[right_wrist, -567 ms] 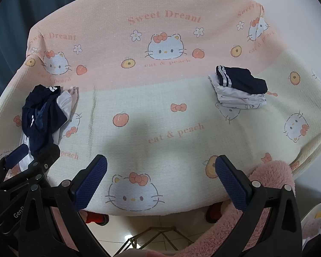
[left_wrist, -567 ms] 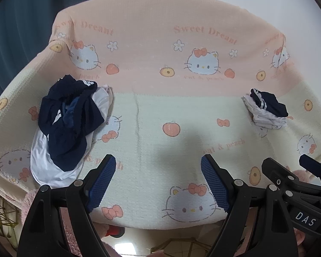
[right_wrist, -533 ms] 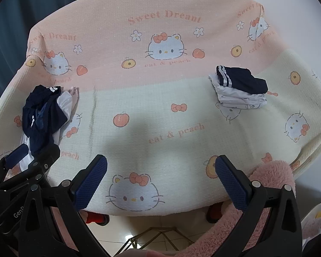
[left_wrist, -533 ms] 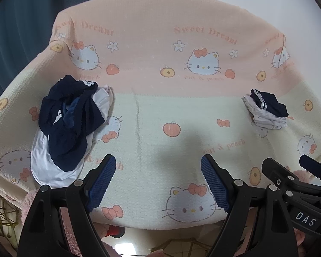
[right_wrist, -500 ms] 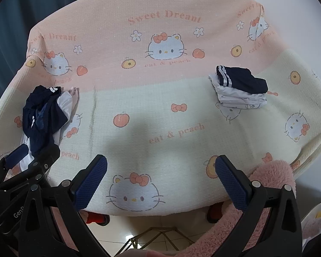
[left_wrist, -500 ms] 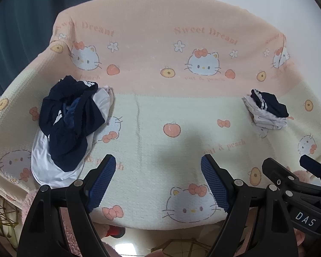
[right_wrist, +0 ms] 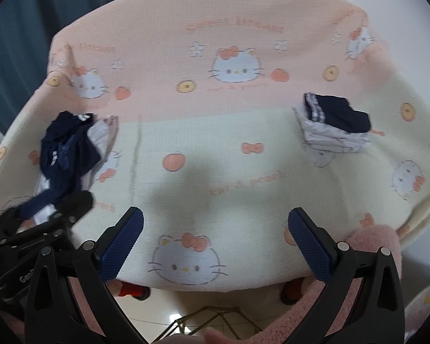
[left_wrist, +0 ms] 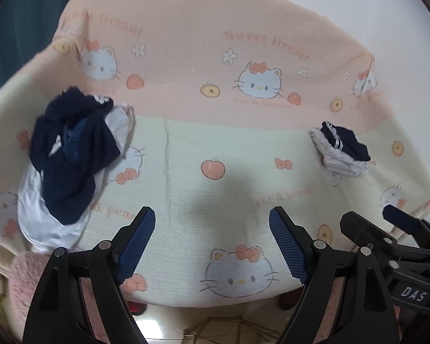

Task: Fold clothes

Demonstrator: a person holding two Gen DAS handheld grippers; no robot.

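A pink and cream knitted blanket printed with cartoon cats, peaches and bows (left_wrist: 215,143) covers the bench, its front edge hanging over a pale tiled floor. Near the bench's left edge lies a crumpled heap of navy and white garments (left_wrist: 68,157), the navy cloth bunched loosely over a white piece that spreads toward the front left corner. Toward the right edge, just below the line where the pink band meets the cream band, sits a small folded stack of white clothes topped with a navy striped piece (left_wrist: 341,150), well apart from the heap. The left tongs (left_wrist: 212,243) hover above the front edge with their blue textured pads spread wide and nothing between them. The right tongs (right_wrist: 215,242) likewise stand wide open and hold nothing, poised over the front edge just beside the left ones. In the right wrist view the heap (right_wrist: 68,154) and the stack (right_wrist: 334,126) appear on the same sides, and a fluffy pink fabric (right_wrist: 367,243) shows at the front right corner.
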